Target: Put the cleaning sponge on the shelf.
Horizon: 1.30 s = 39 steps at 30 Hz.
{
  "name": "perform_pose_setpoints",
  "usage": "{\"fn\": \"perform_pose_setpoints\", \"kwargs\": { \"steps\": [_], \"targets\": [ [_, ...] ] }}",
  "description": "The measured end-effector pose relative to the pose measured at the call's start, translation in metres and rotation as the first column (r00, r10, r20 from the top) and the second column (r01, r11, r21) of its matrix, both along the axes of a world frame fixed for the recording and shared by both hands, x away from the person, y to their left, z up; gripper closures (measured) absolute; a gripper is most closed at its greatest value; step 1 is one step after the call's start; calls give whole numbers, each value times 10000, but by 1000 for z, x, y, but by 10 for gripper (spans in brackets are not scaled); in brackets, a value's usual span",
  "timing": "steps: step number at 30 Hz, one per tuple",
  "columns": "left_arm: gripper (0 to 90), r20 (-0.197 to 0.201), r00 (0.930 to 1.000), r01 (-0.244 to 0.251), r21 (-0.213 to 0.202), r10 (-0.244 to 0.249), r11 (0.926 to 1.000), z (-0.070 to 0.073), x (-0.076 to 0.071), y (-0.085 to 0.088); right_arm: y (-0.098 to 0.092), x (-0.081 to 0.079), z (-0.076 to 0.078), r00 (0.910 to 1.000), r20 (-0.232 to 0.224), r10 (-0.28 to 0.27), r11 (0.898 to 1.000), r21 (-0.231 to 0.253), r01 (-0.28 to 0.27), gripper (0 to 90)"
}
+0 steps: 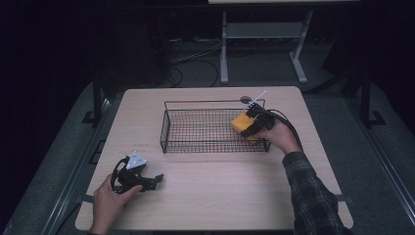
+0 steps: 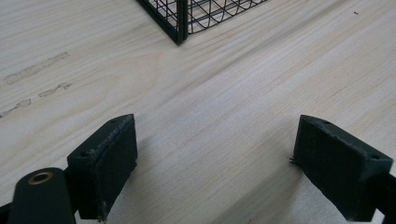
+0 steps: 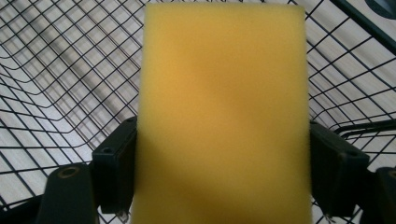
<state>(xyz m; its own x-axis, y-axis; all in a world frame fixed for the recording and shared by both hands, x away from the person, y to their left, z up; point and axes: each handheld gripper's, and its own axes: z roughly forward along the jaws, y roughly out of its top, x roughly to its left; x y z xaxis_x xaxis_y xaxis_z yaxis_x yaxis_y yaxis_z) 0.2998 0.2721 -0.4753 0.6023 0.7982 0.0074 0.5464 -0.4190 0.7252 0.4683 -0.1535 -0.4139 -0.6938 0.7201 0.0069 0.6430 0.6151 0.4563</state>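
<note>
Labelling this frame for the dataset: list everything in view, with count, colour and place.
sponge: 1, yellow, held over the right end of the basket's inside
wire basket: 1, black, middle of the table, towards its far side
table: 1, light wood, under everything
round mark: 1, dark, on the table just behind the basket's far right corner
stand: 1, pale grey legs, on the floor beyond the table
left hand-held gripper: 1, black with a grey plate, near left of the table, jaws apart, nothing between them
right hand-held gripper: 1, black, at the basket's right end, shut on the sponge
hands: 2, one per gripper; right sleeve dark plaid
</note>
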Motion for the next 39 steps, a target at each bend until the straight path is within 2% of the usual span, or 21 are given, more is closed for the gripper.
{"fn": "perform_pose_setpoints", "kwargs": {
  "steps": [11,14,19,22,27,33,36,37,38,39],
  "targets": [
    [128,-2,10000,2,-2,-2,10000,0,0,0,-2,-2,4,9999,88,-113,9997,213,111,157],
    [128,-2,10000,-2,3,2,10000,0,0,0,-8,-11,15,9997,232,-89,9987,509,78,157],
    [128,0,10000,-1,8,1,10000,0,0,0,-17,-21,26,9987,507,-98,9974,718,62,157],
    [128,1,10000,2,15,-2,10000,0,0,0,-27,-33,38,9968,779,-171,9957,916,99,156],
    [128,2,10000,-4,8,4,10000,0,0,0,-39,-51,45,9937,1064,-364,9933,1133,243,148],
    [128,-2,10000,2,8,-2,10000,0,0,0,-53,-71,42,9902,1258,-614,9905,1301,449,143],
    [128,-1,10000,-2,10,2,10000,0,0,0,-64,-88,39,9872,1415,-738,9879,1460,529,143],
    [128,0,10000,0,4,0,10000,0,0,0,-64,-88,39,9872,1415,-738,9879,1460,529,143],
    [128,1,10000,0,6,0,10000,0,0,0,-68,-97,36,9865,1445,-765,9877,1465,552,140],
    [128,1,10000,5,18,-5,10000,0,0,0,-68,-97,36,9865,1445,-765,9877,1465,552,140]
  ]
}}
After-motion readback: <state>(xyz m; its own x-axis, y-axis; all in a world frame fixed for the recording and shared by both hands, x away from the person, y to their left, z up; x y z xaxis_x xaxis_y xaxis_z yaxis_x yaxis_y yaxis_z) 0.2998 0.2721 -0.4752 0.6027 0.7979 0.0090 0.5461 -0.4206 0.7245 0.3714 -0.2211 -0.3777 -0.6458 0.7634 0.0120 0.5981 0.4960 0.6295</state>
